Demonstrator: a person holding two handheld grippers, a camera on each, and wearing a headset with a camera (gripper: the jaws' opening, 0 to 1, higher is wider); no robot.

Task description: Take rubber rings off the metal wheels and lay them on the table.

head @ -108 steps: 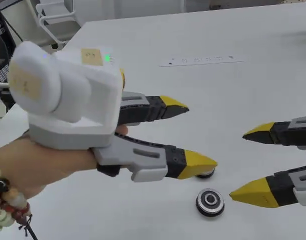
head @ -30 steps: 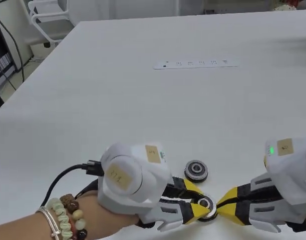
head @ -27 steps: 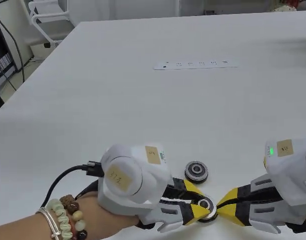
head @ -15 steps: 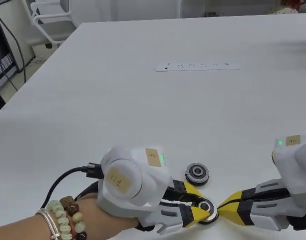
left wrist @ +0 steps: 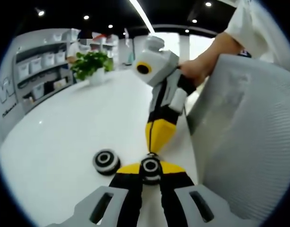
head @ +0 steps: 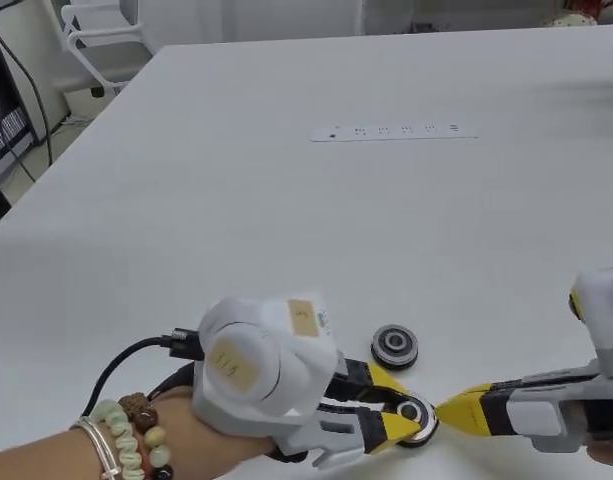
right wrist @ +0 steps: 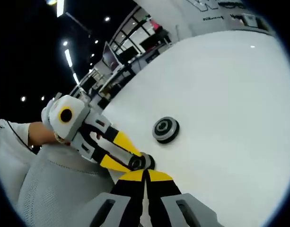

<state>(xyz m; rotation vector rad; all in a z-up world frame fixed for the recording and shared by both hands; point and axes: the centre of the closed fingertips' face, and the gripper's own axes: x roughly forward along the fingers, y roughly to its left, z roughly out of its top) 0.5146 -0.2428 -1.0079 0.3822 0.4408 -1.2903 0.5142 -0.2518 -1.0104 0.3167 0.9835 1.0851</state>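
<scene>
A metal wheel with a black rubber ring (head: 412, 412) is held just above the white table, with my left gripper (head: 410, 416) shut across it. In the left gripper view the same wheel (left wrist: 151, 168) sits between the yellow tips of the left gripper (left wrist: 151, 169). My right gripper (head: 444, 412) comes in from the right, its jaws shut, the tips pinching the ring's rim; the right gripper (left wrist: 156, 144) touches the wheel from above. In the right gripper view the right gripper (right wrist: 145, 173) meets the held wheel (right wrist: 141, 162). A second wheel (head: 394, 345) (left wrist: 106, 161) (right wrist: 165, 128) lies flat nearby.
A white power strip (head: 394, 131) lies across the table further back. A white chair (head: 101, 35) stands beyond the far left corner. A grey mesh chair back (left wrist: 249, 137) is close on the person's side. A potted plant (left wrist: 90, 64) stands at the table's far end.
The right gripper's body has drawn away to the right and lower while its tips stay at the held wheel. The left gripper keeps its hold. The second wheel has not moved.
</scene>
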